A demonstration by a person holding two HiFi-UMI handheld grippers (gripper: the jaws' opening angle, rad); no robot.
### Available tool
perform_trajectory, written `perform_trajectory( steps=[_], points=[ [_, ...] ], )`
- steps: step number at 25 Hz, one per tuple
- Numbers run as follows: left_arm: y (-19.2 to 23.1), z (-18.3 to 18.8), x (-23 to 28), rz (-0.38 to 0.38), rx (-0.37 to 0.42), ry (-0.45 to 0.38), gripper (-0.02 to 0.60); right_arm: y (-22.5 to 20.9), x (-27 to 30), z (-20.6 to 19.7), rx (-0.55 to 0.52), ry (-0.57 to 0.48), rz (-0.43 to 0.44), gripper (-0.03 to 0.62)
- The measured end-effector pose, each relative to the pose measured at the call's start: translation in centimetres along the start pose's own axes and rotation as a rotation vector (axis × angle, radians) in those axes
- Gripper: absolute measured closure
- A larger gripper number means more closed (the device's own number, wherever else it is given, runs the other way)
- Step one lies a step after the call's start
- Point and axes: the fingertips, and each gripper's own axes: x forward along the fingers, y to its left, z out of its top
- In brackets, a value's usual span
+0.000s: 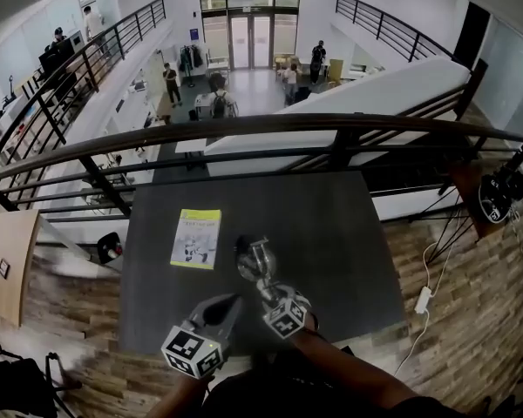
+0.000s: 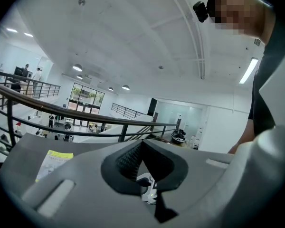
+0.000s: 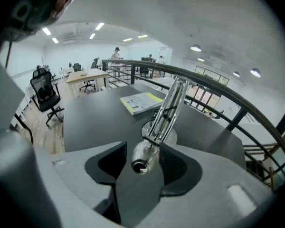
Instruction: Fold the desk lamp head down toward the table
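A chrome desk lamp (image 1: 255,262) stands on the dark table (image 1: 340,233), just right of a yellow-green booklet (image 1: 196,238). In the right gripper view its thin arm (image 3: 168,106) rises from a round base (image 3: 173,136), and its small head (image 3: 142,158) hangs low between my jaws. My right gripper (image 3: 142,149) is open around that head, which lies close to the right pad with a gap on the left. My left gripper (image 1: 229,303) sits beside it at the table's near edge, shut and empty. A bit of the lamp (image 2: 146,184) shows behind my left gripper (image 2: 141,148).
A dark railing (image 1: 270,129) runs along the table's far edge above a lower floor. A white power strip (image 1: 423,300) and cable lie on the wooden floor at right. An office chair (image 3: 45,96) and a wooden desk (image 3: 88,77) stand beyond the table's left side.
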Motion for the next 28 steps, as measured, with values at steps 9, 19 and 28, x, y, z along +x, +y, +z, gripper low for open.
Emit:
perform_trajectory(
  steps=[9, 19, 28],
  points=[
    [-3.1, 1.7, -0.5, -0.062, 0.033, -0.062, 0.581, -0.2, -12.1, 9.9, 0.167, -0.333, 0.048, 0.523],
    [-6.9, 1.0, 0.4, -0.08, -0.003, -0.137, 0.581, 0.1, -23.2, 13.6, 0.299, -0.712, 0.229, 0.591],
    [-10.4, 1.6, -1.7, 0.061, 0.009, -0.23, 0.581, 3.0, -27.8, 11.4, 0.193, -0.753, 0.345, 0.591]
  ],
)
